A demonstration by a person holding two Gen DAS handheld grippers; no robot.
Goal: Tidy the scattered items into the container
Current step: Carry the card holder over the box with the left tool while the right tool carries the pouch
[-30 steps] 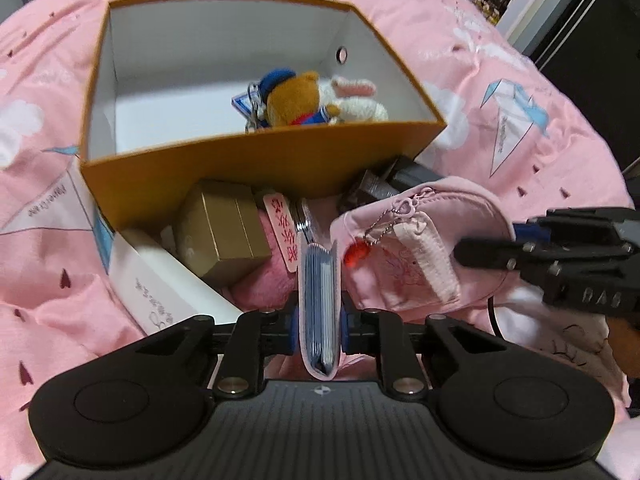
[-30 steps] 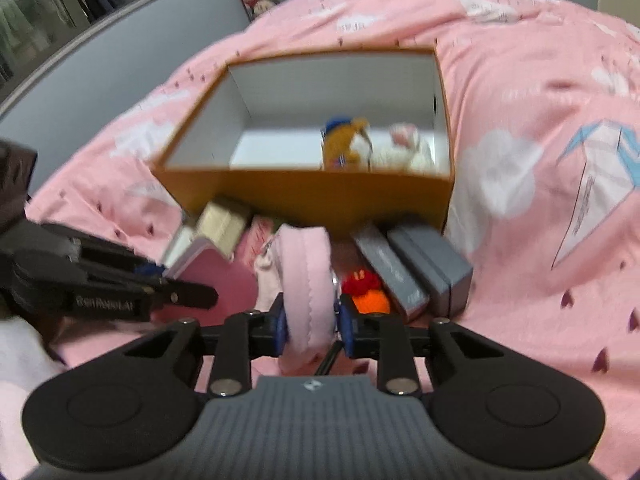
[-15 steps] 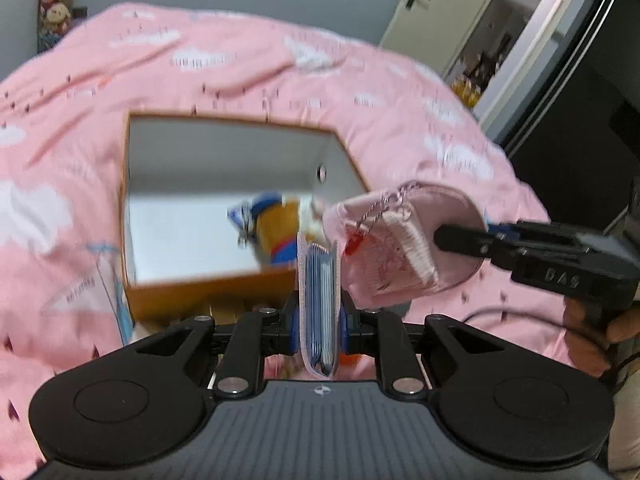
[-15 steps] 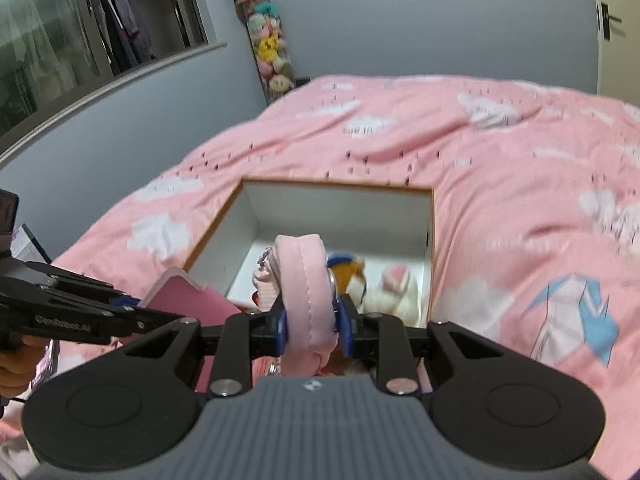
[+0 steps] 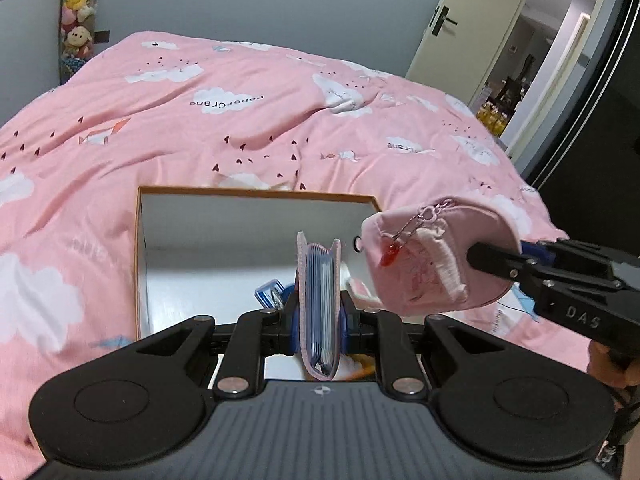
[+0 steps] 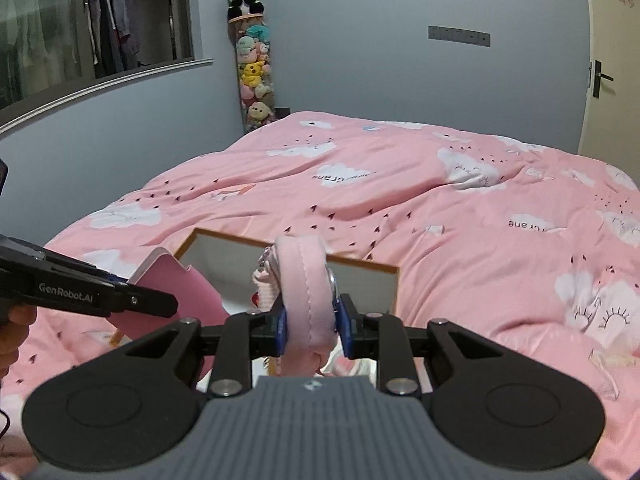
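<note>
Box [image 5: 141,264]: orange outside, white inside, sitting open on the pink bed [image 5: 240,128]; its near wall is lying hidden behind both tools.

Card holder [image 5: 318,304]: pink cover, blue leaves, standing on edge over the open box, clenched between the left tongs [image 5: 318,322]. In the right wrist view it is showing as a pink flap [image 6: 176,292] beside the left tongs [image 6: 160,307].

Pouch [image 5: 436,264]: pink, rounded, with a bead chain and a red charm [image 5: 390,257] dangling; hanging beside the box's right rim, grasped at its edge by the right tongs [image 5: 478,256]. In the right wrist view the pouch [image 6: 306,292] is filling the gap between the right tongs [image 6: 312,328], squeezed by the blue pads.

Box contents: mostly covered. A blue tag with a key ring [image 5: 272,294] and a scrap of white-and-pink plush [image 5: 360,290] are peeking out; the rest is too hidden to name.

Surroundings: a tube of soft toys [image 6: 254,76] topped by a panda, standing against the grey wall; part of a hand [image 5: 616,366] cut off at the frame edge.

Change since a second ago: both items were lying low among clutter in front of the box; they are now hanging lifted at box-opening height, with that clutter out of sight.
</note>
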